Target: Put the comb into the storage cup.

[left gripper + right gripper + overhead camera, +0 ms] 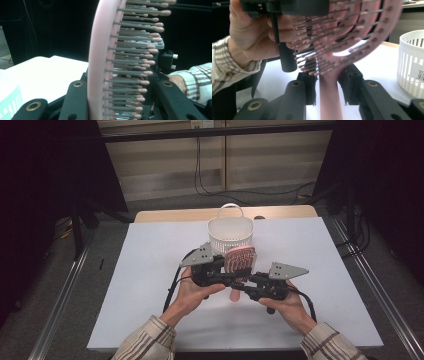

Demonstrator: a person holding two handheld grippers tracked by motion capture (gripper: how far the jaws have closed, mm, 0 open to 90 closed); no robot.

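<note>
A pink hairbrush [240, 260] stands upright above the white table [150, 280], just in front of a white slotted basket [230, 232]. My left gripper [229, 269] is shut on the brush head. In the left gripper view one jaw presses the pink back [98, 62] and the bristles [135, 75] reach the other jaw. My right gripper [241, 285] is shut on the brush handle [329, 100], which runs down between its two pads [310, 87]. The left gripper's black body [294, 7] and the hand holding it show close behind the bristles.
The basket [412, 62] stands at the right in the right gripper view, and its wall [8, 100] sits low on the left in the left gripper view. A wooden table edge [175, 214] lies behind the white surface. Metal rails [65, 290] flank the table.
</note>
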